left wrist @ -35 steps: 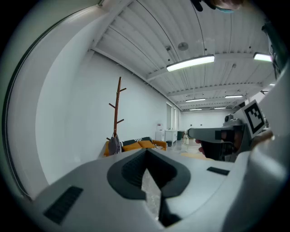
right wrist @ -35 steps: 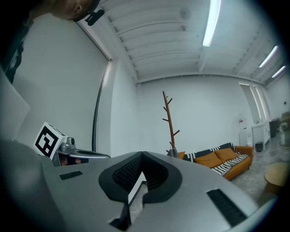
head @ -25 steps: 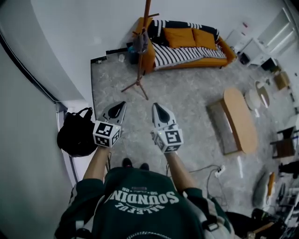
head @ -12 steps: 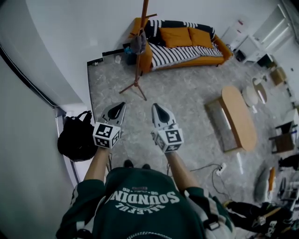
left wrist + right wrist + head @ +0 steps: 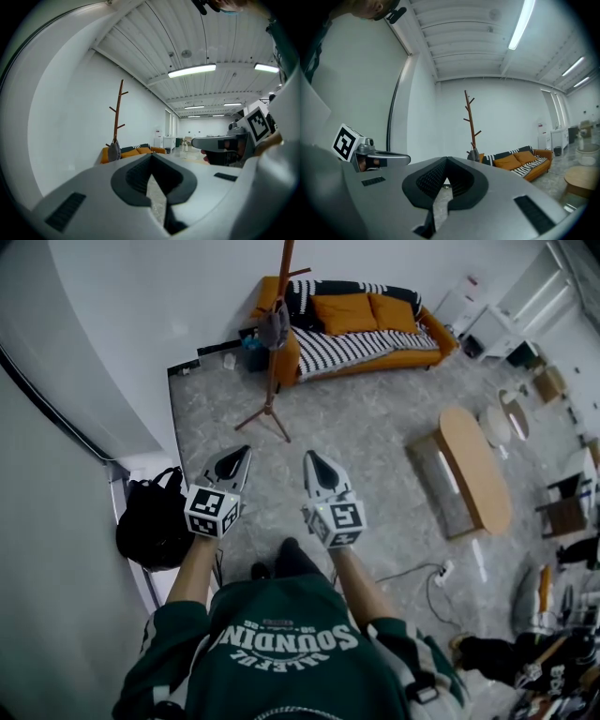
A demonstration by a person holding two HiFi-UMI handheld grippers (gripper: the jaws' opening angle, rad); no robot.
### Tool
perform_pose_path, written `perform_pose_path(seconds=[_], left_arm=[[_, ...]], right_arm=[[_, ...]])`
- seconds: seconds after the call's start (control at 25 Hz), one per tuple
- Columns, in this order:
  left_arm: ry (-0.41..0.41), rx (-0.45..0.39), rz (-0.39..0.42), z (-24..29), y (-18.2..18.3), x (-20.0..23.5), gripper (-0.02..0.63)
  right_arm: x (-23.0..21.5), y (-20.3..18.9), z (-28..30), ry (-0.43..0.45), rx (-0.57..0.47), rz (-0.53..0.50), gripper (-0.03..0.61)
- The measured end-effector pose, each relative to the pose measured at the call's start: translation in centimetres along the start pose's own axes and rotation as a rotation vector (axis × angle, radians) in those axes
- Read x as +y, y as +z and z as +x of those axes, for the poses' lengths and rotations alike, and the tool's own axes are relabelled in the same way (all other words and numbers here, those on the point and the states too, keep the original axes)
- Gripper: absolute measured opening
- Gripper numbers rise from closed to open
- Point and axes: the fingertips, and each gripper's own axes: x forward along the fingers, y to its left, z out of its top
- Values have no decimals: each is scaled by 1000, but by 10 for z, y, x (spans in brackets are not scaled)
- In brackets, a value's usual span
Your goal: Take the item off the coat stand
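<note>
Left gripper and right gripper are found closed and empty, well apart from the grey item hung on the coat stand at twelve o'clock; approach is advised, jaws opened before it is reached.

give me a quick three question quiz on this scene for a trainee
1. True or false: the grey item hangs on the coat stand, near the orange sofa.
2. In the head view, what lies left of the left gripper? A) black bag B) red box C) blue chair
3. Fill in: the left gripper and the right gripper both have their jaws ___, with nothing between them.
Key: 1 true; 2 A; 3 shut
</note>
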Motion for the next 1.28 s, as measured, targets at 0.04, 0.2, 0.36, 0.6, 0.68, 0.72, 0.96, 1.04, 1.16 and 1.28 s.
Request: perform_pose_path(seconds=[0.04,0.2,0.36,0.6,0.68,0.72,0.96,1.04,1.16,1.28], left_arm=[[-1,0,0,1,0,2,0],[-6,1,2,9,1,14,0],[-1,9,-5,24,-2,31,0],[-1,30,-12,67,-3,63,1],[2,36,-15,85,-3,76,0],[5,39,-16,94,-2,83,0],[29,63,-25,152,6,128,0],[40,69,-28,175,13,146,1],[53,72,-32,213,23,172,0],[76,76,-40,251,30,198,0]], right_arm=[[-1,0,2,-4,-1,0,-2],[-7,-3,15,-24,3,11,-2],[-11,-2,36,-15,0,16,-2],[-37,-5,86,-20,12,23,-2],[-49,-7,106,-22,18,26,-2],[-54,-7,118,-20,20,27,-2],[-85,2,191,12,27,38,-2],[-98,9,220,25,29,40,-2],[-120,18,268,46,32,39,-2],[-145,23,313,60,34,37,-2]])
